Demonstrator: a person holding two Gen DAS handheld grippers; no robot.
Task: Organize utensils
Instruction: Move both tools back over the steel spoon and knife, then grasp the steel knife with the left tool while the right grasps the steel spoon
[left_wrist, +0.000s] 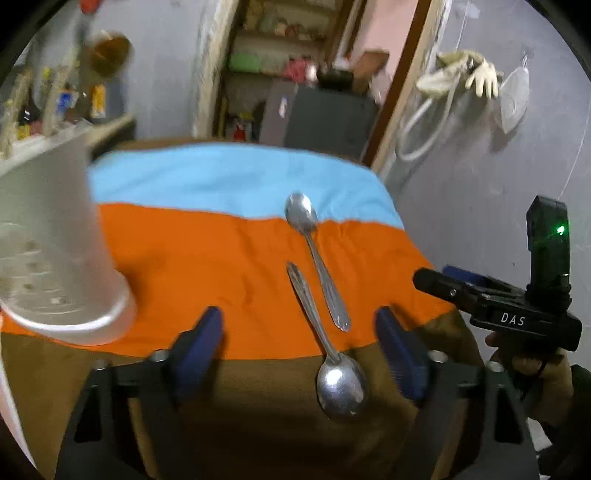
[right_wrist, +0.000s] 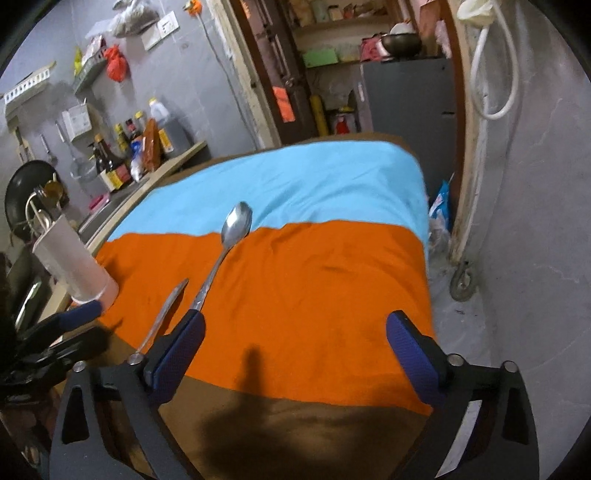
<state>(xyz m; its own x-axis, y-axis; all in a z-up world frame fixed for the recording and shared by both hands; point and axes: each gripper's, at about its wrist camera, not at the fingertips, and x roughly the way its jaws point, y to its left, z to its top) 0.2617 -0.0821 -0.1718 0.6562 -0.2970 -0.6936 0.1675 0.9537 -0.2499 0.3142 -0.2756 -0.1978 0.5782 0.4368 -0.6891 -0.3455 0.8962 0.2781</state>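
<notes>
Two steel spoons lie side by side on an orange and blue cloth (left_wrist: 207, 266). The farther spoon (left_wrist: 317, 258) (right_wrist: 225, 243) has its bowl on the blue strip. The nearer spoon (left_wrist: 332, 365) (right_wrist: 164, 314) points the other way, with its bowl on the brown table edge. My left gripper (left_wrist: 299, 347) (right_wrist: 88, 328) hovers open, and the nearer spoon's neck lies between its blue pads, untouched. Right of both spoons my right gripper (right_wrist: 297, 358) (left_wrist: 432, 275) is open over bare orange cloth. A white plastic holder (left_wrist: 62, 258) (right_wrist: 74, 262) stands at the cloth's left edge.
A kitchen counter (right_wrist: 173, 162) with bottles and a black pan (right_wrist: 22, 192) runs along the left, behind the holder. Past the table's far end are a doorway and a grey cabinet (right_wrist: 410, 96). A grey wall and floor (right_wrist: 517, 258) border the table's right side.
</notes>
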